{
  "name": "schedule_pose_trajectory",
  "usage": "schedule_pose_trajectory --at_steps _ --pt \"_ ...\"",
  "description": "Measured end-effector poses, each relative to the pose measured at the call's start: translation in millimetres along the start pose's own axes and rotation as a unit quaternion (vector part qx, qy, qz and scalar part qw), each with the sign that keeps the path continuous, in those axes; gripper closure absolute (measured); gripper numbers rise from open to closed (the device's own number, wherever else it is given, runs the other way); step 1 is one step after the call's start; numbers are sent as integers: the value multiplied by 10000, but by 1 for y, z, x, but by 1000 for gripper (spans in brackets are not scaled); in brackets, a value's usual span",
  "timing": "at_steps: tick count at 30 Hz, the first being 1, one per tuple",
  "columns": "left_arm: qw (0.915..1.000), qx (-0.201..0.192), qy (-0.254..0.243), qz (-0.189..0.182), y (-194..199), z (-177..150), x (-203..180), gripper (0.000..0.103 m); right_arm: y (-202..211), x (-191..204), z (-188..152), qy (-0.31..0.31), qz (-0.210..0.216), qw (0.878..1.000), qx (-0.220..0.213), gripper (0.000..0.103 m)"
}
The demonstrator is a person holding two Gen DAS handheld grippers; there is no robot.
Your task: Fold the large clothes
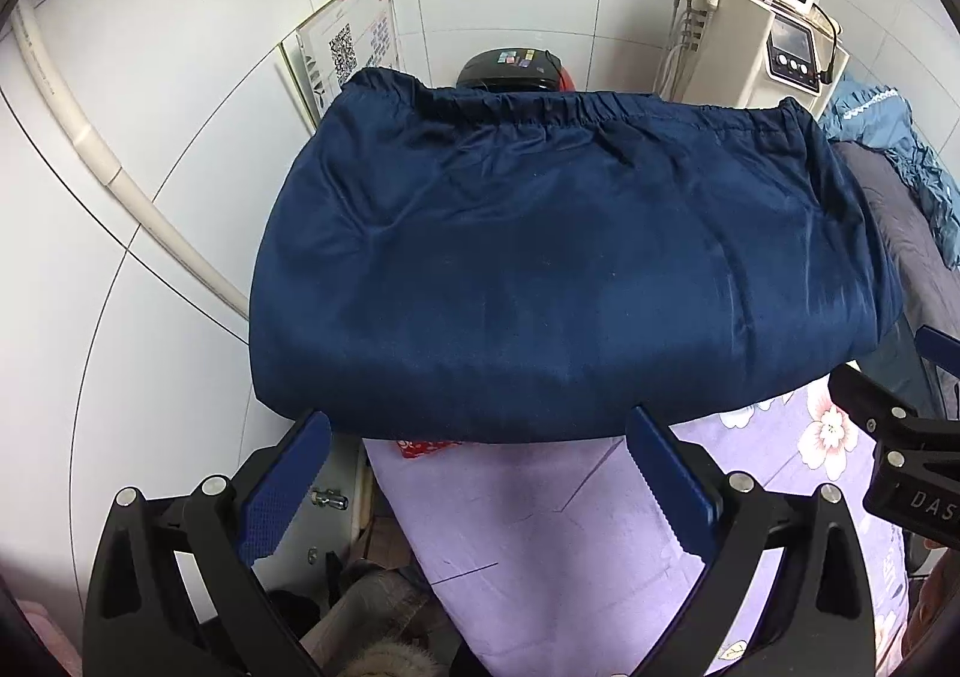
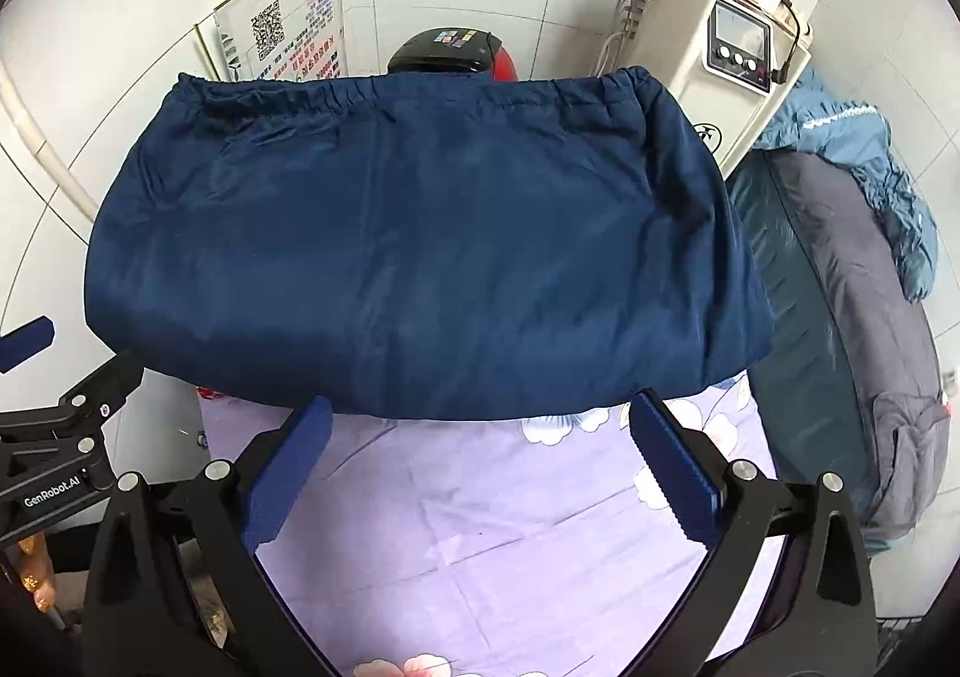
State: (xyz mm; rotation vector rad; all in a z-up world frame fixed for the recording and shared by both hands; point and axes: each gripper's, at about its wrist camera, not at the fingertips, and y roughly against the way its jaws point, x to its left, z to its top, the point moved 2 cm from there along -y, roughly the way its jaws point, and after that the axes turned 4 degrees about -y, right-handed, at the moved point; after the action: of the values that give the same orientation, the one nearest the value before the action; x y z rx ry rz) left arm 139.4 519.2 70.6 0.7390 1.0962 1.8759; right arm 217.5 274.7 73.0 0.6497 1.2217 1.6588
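navy garment (image 1: 570, 257) lay folded, long axis crosswise | just ahead of both | left hand-held gripper (image 1: 480, 473) agape, empty | right hand-held gripper (image 2: 480, 467) likewise

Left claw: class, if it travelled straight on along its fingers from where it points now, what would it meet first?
Most likely the near folded edge of the navy garment, lying on the lilac floral sheet. The left claw is open and empty, just short of that edge; depth is unclear, so it might skim over the top.

Clothes: dark blue puffy jacket (image 1: 570, 269), folded into a wide bundle.
Edge: stretchy gathered hem at the far side.
Place: flat on the purple flowered bed sheet (image 2: 510, 527).
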Motion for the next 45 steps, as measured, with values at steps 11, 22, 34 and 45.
schedule_pose_trajectory --at_steps 11,22,34,45 --pt "10000 23 -43 56 -3 0 1 6 -7 -3 2 -105 12 9999 114 5" --pt "9999 13 -28 127 -3 1 2 6 -6 -5 4 -115 69 9999 32 5" --pt "9998 50 101 137 -3 1 8 6 -4 -4 6 -151 136 9998 -13 5" --pt "9998 65 63 159 -2 -1 7 6 -2 -1 6 -108 99 9999 -15 5"
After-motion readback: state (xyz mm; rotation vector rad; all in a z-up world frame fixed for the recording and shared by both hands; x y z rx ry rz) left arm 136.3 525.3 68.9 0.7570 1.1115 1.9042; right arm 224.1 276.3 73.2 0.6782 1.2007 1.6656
